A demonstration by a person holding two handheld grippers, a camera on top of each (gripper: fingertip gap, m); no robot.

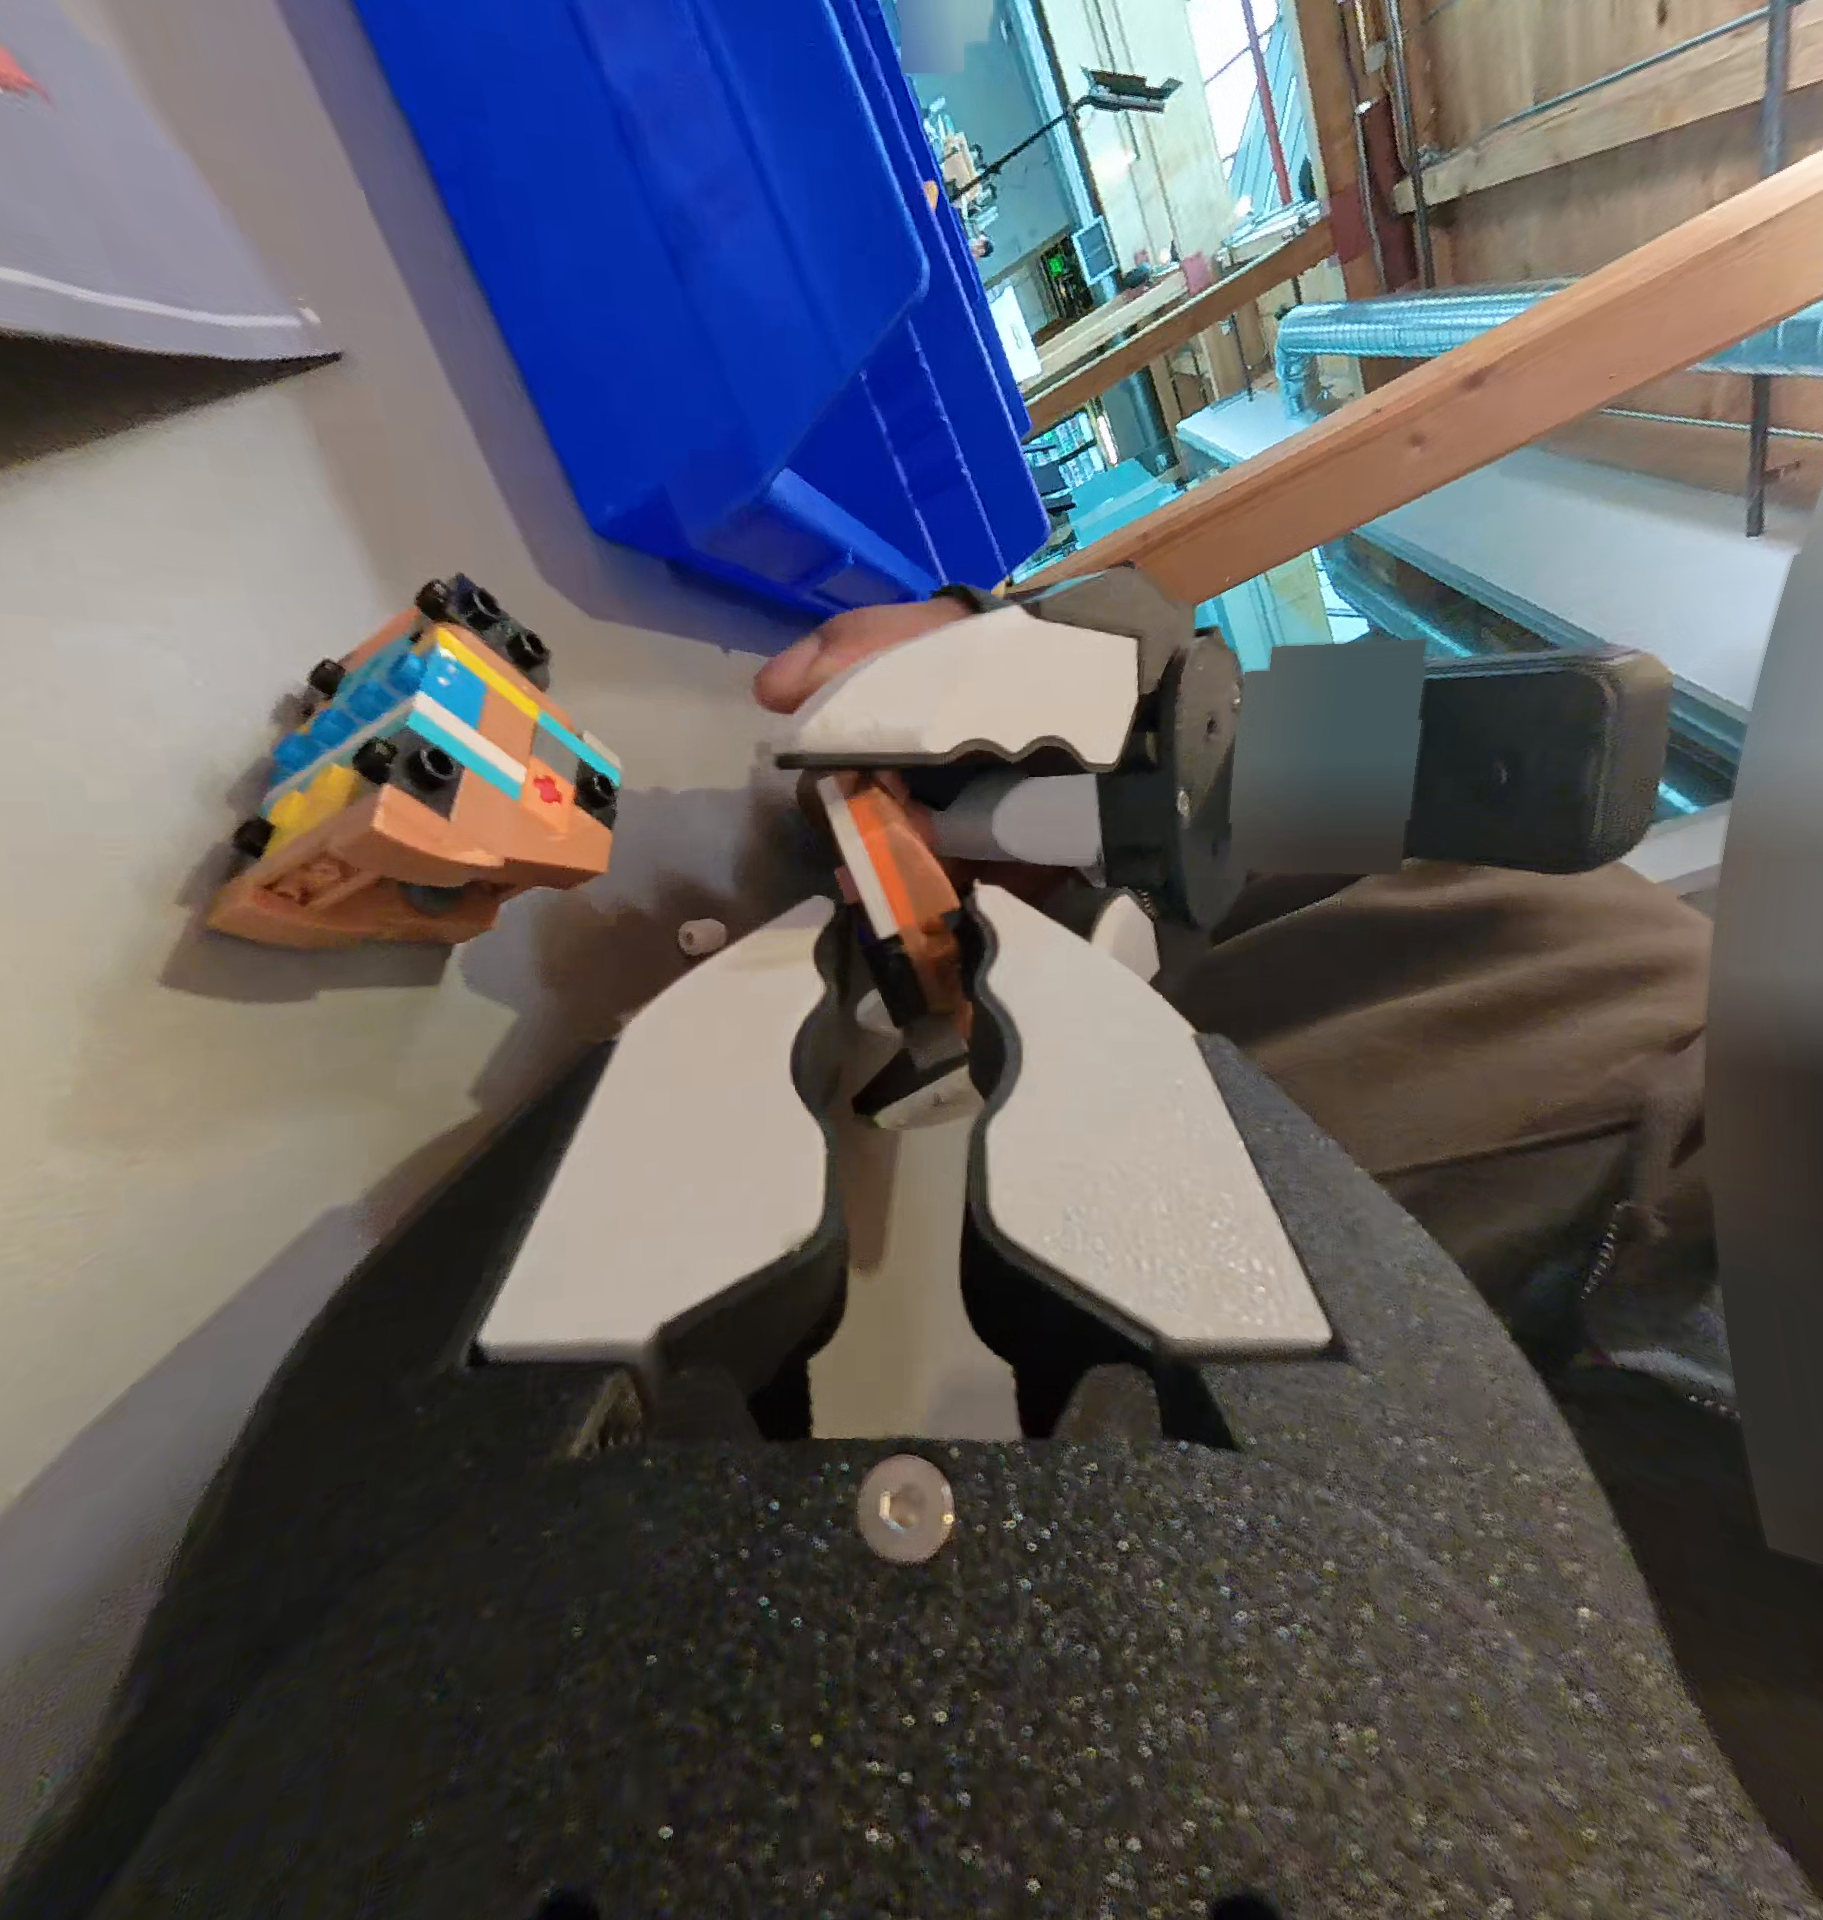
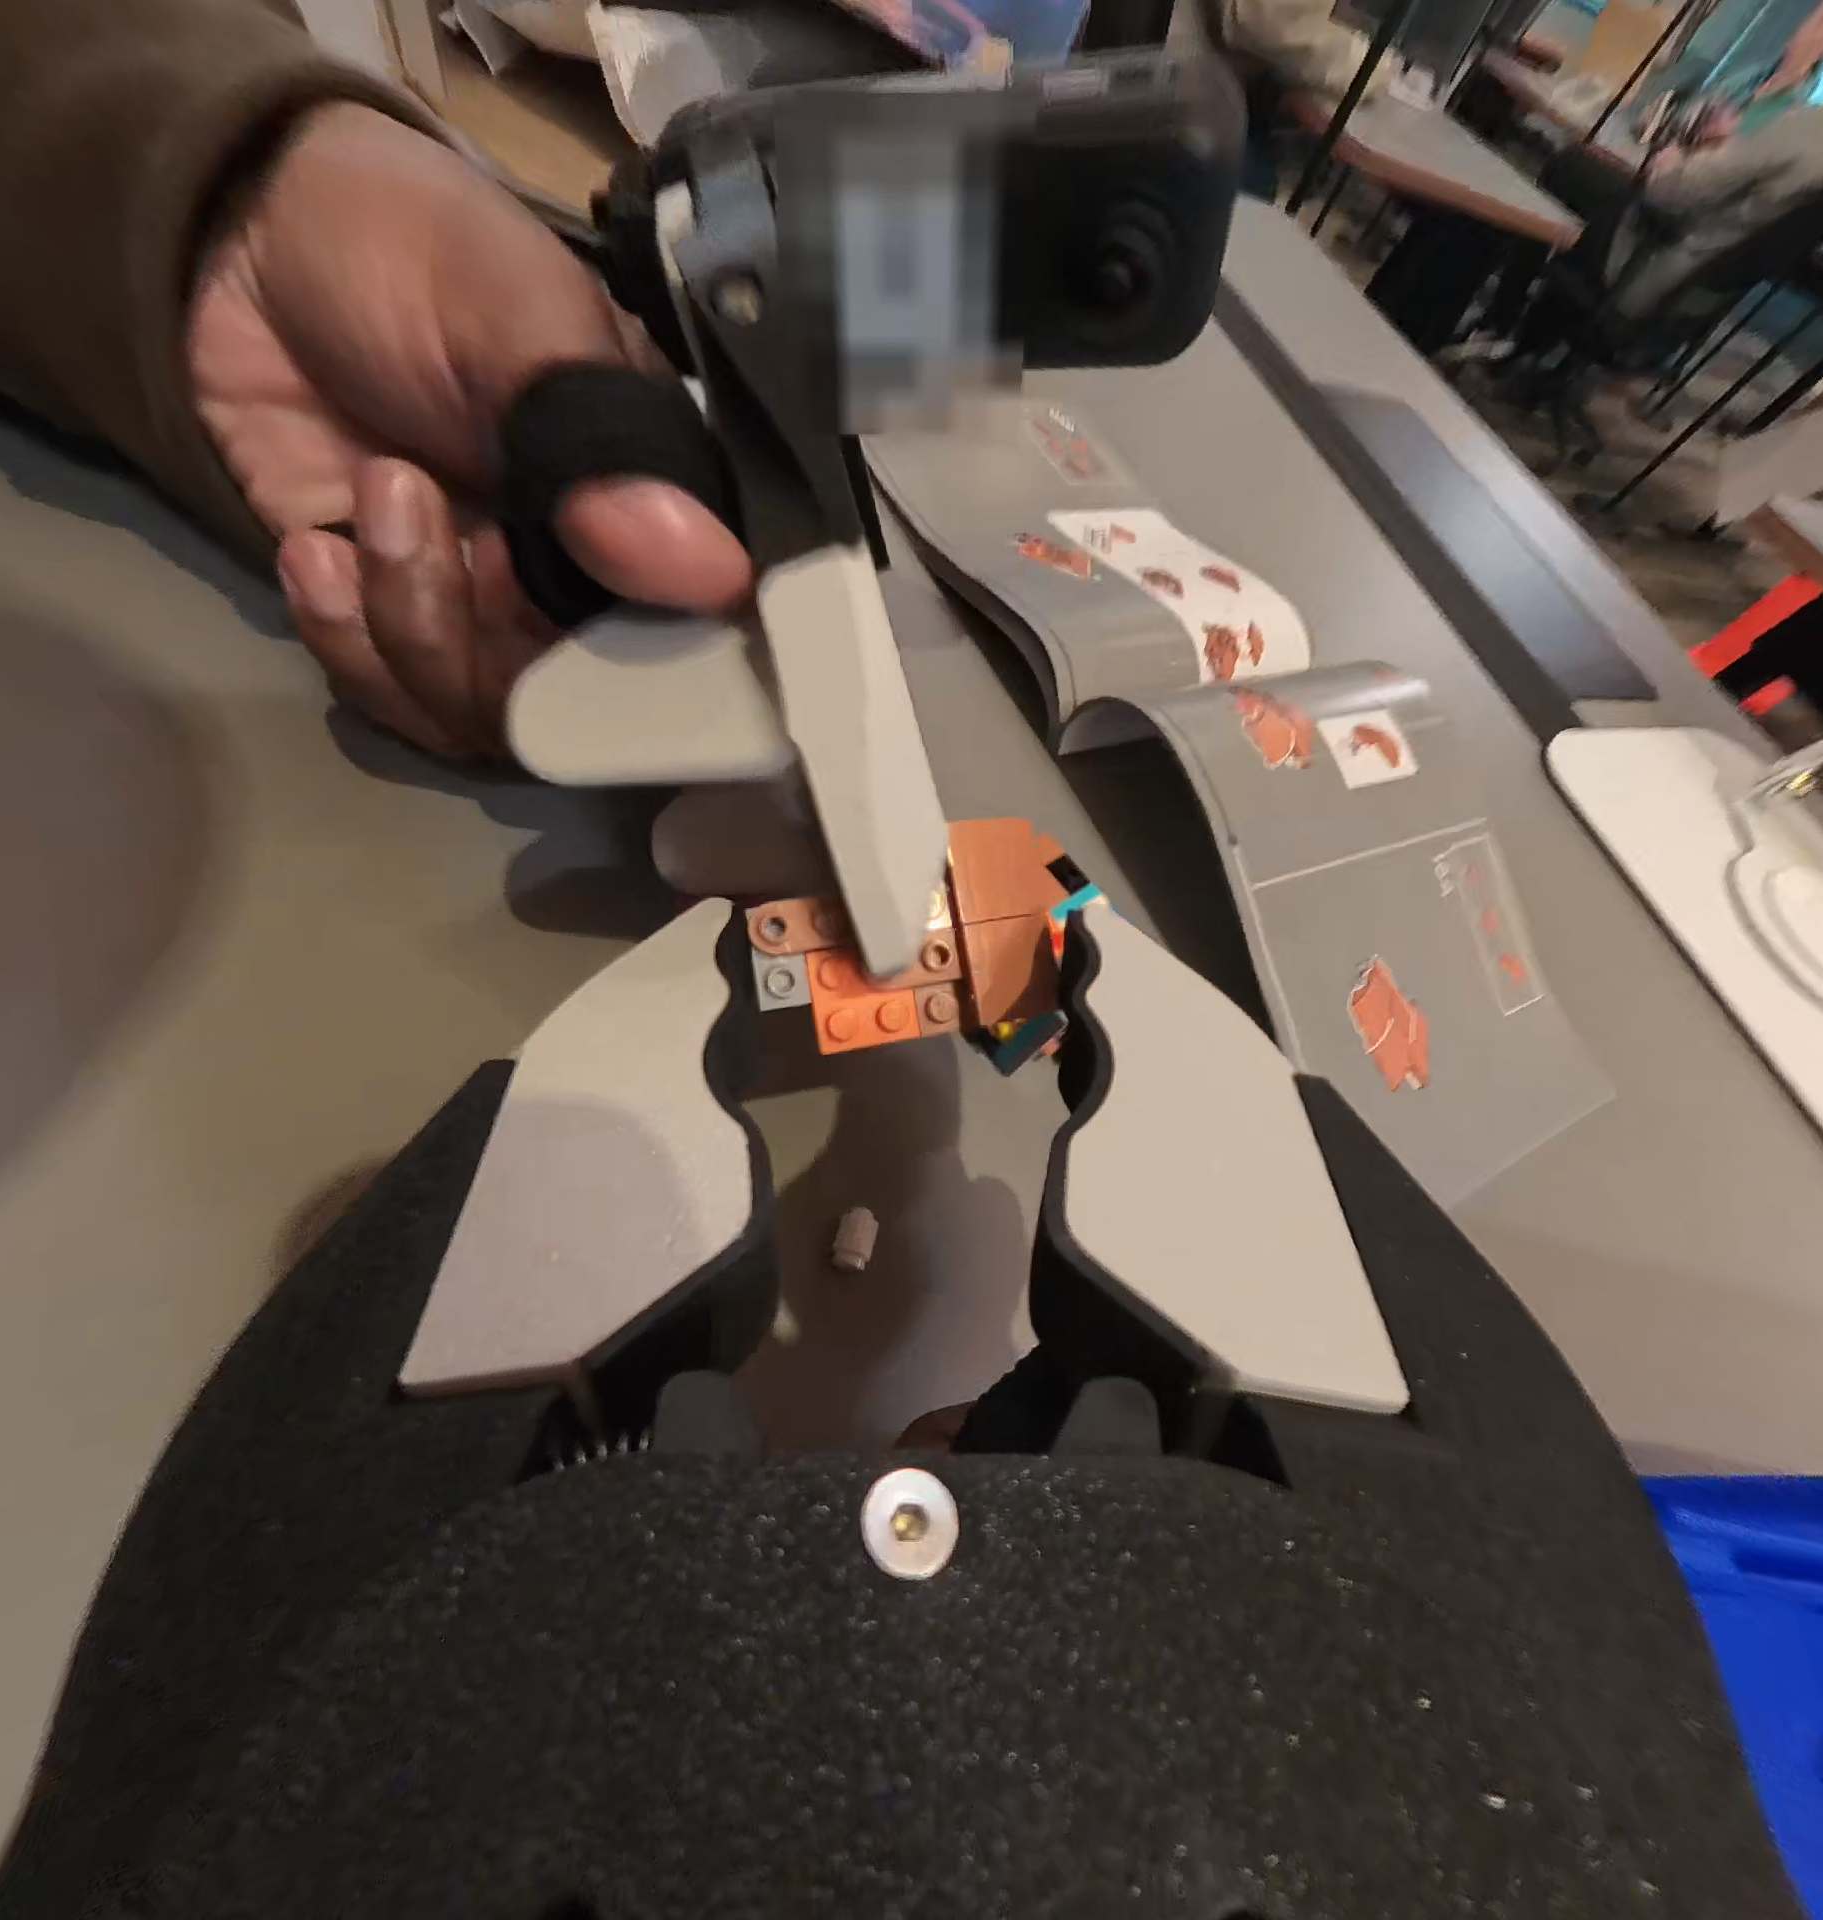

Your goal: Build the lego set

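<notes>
In the left wrist view, the left gripper (image 1: 902, 961) has its jaws closed on a small brick sub-assembly (image 1: 891, 904) of orange, white and black pieces, held at the centre of the frame. The right gripper (image 1: 886, 774) reaches in from 3 o'clock, its jaws also clamped on the upper end of the same sub-assembly, so both tools grip one piece between them above the worktop (image 1: 107, 1039). At 9 o'clock, well apart from the grippers, a larger brick model (image 1: 419, 769) in tan, blue, yellow and black lies on the worktop. A tiny pale round piece (image 1: 701, 935) lies just beside the left gripper's tip. A blue bin (image 1: 678, 291) stands at 12 o'clock.

In the right wrist view, the right gripper (image 2: 902, 971) holds the brown-and-orange studded sub-assembly (image 2: 886, 987) between its jaws at the centre. The left gripper (image 2: 891, 935) comes down from 11 o'clock, held by a hand (image 2: 408, 416), its tip pressing on the studs. A small grey cylinder piece (image 2: 853, 1238) lies on the worktop between the right fingers (image 2: 595, 1174). An open instruction booklet (image 2: 1302, 831) lies at 2 o'clock.
</notes>
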